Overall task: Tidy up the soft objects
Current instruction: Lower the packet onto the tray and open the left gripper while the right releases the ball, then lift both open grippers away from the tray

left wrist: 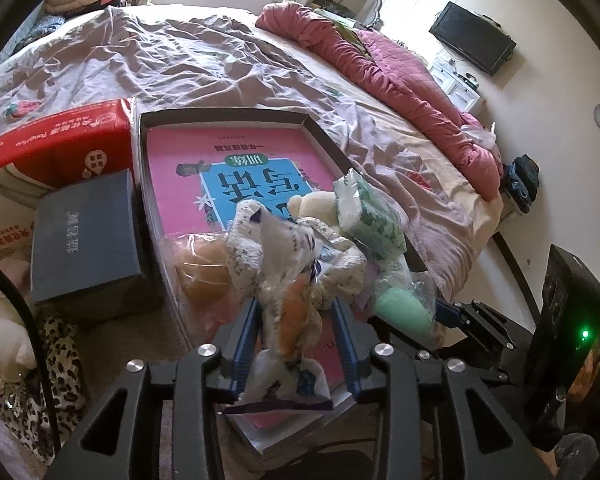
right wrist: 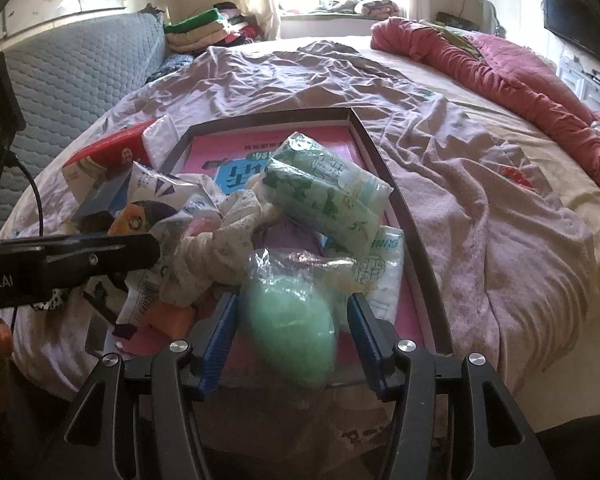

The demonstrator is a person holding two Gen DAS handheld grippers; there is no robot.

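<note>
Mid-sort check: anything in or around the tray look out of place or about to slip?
Yes. The green-leaf tissue pack sits tilted on top of the heap in the tray, leaning on other items rather than lying flat. The printed snack bag is crumpled between the left gripper fingers, apparently not pressed by them.

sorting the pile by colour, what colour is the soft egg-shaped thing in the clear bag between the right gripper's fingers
Pale mint green egg-shaped thing; right wrist view shows it best.

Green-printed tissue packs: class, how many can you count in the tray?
2. One tissue pack lies on top of the pile; a second pack sits beneath it against the tray wall. Others may be buried.
</note>
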